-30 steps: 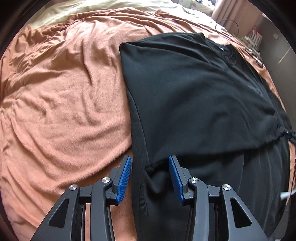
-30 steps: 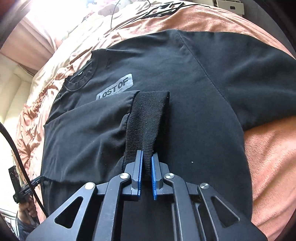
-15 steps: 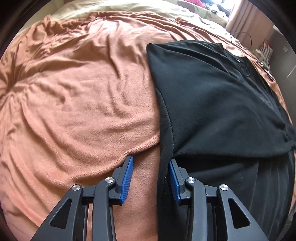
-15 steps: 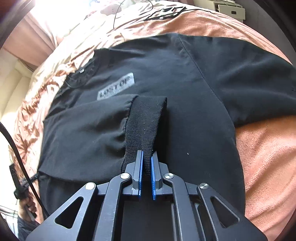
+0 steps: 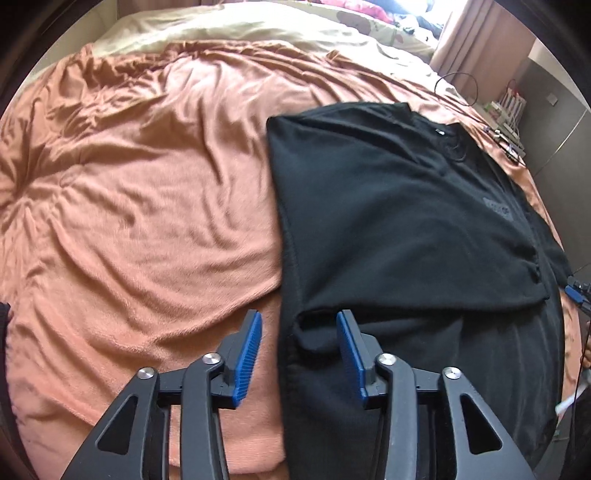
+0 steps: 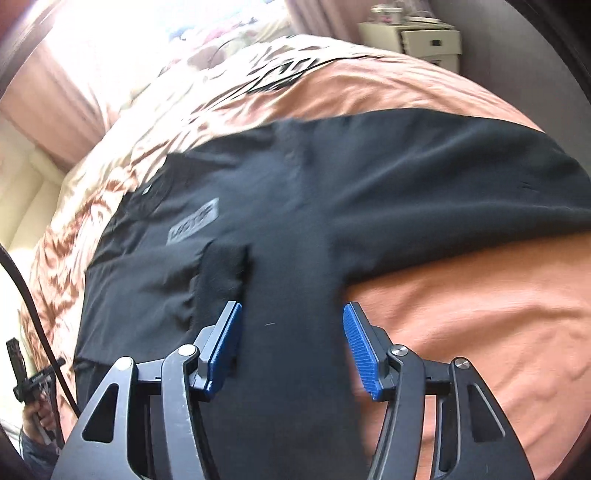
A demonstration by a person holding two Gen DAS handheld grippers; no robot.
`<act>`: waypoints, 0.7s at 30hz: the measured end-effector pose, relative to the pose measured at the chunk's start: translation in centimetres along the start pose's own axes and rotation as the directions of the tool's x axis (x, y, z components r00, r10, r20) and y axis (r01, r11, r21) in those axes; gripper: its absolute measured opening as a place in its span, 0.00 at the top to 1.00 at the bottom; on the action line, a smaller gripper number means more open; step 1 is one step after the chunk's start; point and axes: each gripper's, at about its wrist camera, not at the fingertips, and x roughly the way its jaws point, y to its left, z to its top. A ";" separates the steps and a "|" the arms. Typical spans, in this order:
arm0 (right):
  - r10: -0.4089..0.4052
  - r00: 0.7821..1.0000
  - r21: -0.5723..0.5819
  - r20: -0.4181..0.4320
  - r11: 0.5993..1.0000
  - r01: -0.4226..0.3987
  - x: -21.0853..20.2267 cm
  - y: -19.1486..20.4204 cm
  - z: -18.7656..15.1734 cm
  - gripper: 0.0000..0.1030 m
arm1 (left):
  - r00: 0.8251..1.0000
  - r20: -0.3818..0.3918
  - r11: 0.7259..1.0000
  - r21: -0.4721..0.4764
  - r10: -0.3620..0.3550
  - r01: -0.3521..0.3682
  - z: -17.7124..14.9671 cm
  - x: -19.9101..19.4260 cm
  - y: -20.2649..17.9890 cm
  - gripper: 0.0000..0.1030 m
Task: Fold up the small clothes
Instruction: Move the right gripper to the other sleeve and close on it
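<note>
A black sweatshirt (image 5: 388,221) lies flat on the bed, one sleeve folded across its chest. In the right wrist view the same sweatshirt (image 6: 369,184) shows a grey logo patch (image 6: 194,223). The folded sleeve's ribbed cuff (image 6: 221,273) rests on the body beside the left finger. My right gripper (image 6: 292,306) hovers over the body with its jaws opening and nothing pressed between them. My left gripper (image 5: 298,317) hangs above the garment's left side edge. Its jaws are opening too, and the fabric lies below them untouched.
An orange blanket (image 5: 147,184) covers the bed around the sweatshirt, with a cream duvet (image 5: 221,29) beyond it. A bedside cabinet (image 6: 413,40) stands past the far edge. At the lower left a hand (image 6: 37,413) and a black cable (image 6: 22,291) show.
My right gripper has opened, let go of the ribbed cuff and shifted right, and the cuff now lies on the sweatshirt. My left gripper has risen a little and spread wider.
</note>
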 end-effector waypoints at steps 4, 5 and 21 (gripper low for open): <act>-0.030 0.998 0.076 0.050 0.997 0.026 -2.2 -4.2 0.3 0.47 | 1.000 0.027 1.000 0.009 -0.014 0.014 0.9 -0.6 -2.1 0.44; -0.037 0.997 0.106 0.060 0.994 0.031 -2.7 -5.5 0.4 0.47 | 0.999 0.029 1.000 0.013 -0.016 0.016 1.1 -0.5 -2.6 0.43; -0.100 0.982 0.409 0.162 0.912 0.026 -6.5 -19.9 -0.7 0.57 | 0.997 0.039 0.996 0.073 -0.061 0.058 3.4 2.7 -10.3 0.43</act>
